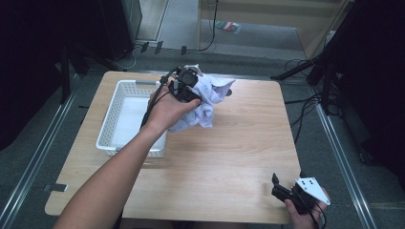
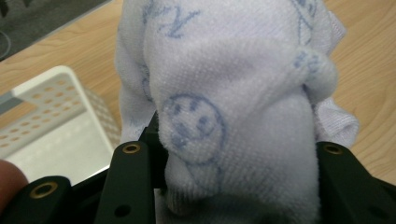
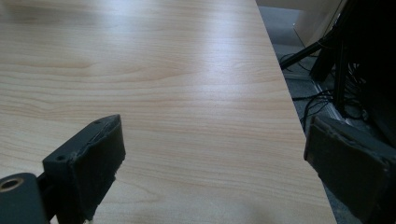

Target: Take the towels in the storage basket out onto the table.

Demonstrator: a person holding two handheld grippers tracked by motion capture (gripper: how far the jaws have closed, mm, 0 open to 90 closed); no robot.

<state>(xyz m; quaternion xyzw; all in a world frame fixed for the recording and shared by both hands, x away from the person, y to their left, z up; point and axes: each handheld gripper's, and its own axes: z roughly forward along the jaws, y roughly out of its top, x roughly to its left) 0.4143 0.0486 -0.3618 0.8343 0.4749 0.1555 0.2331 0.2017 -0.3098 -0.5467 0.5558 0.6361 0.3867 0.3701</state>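
Black jaws of the left hand-held gripper [image 2: 233, 186] are clamped on a bunched white towel [image 2: 233, 93] printed with pale blue smiley faces, held clear of the tabletop [image 1: 239, 143]. A white perforated basket [image 1: 125, 114] sits just left of the towel, nearer this hand. Far from the basket, the right hand-held gripper [image 3: 212, 163] rests open and empty at the tabletop's near right corner. Grey floor and cables surround the basket's tabletop.

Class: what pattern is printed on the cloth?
Blue smiley faces on white cloth, clearest in the left gripper view.
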